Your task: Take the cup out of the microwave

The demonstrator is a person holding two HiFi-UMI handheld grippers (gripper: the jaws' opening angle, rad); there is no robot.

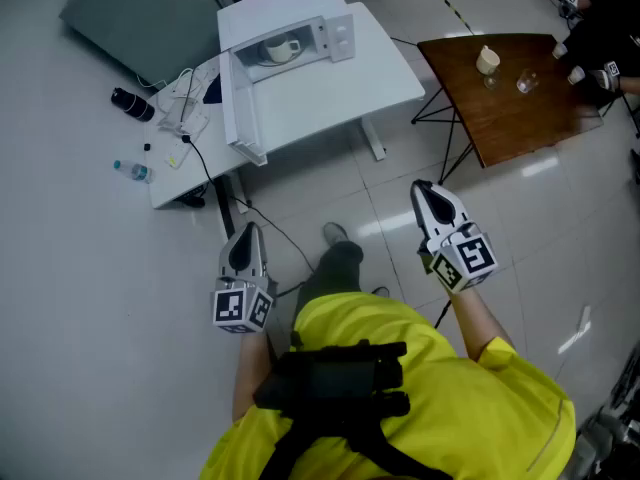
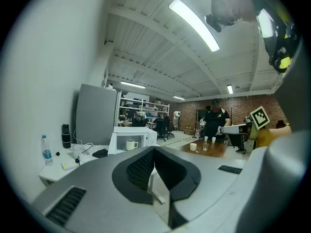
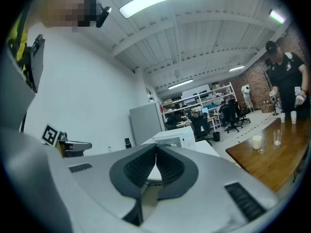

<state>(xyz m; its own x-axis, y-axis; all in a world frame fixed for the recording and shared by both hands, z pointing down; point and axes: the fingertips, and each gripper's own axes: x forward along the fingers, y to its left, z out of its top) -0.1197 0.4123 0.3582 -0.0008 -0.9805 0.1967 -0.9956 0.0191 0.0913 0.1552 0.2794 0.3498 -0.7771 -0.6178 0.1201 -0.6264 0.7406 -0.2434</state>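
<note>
A white microwave (image 1: 290, 30) stands on a white table (image 1: 330, 98) with its door (image 1: 241, 108) swung open. A cream cup (image 1: 283, 50) sits inside it. The left gripper view shows the same cup (image 2: 131, 144) in the microwave (image 2: 146, 136), far ahead. Both grippers hang over the floor, well short of the table. My left gripper (image 1: 245, 236) is shut with nothing in it, its pads meeting in its own view (image 2: 154, 150). My right gripper (image 1: 425, 190) is also shut and empty (image 3: 156, 147), and points toward the microwave (image 3: 176, 139).
The white table's left end holds a water bottle (image 1: 132, 170), a black flask (image 1: 131, 103) and cables (image 1: 180, 103). To the right is a brown wooden table (image 1: 520, 108) with a cup (image 1: 487, 60) and a glass (image 1: 526, 82); a person in black stands beside it. A grey cabinet (image 1: 140, 13) is behind.
</note>
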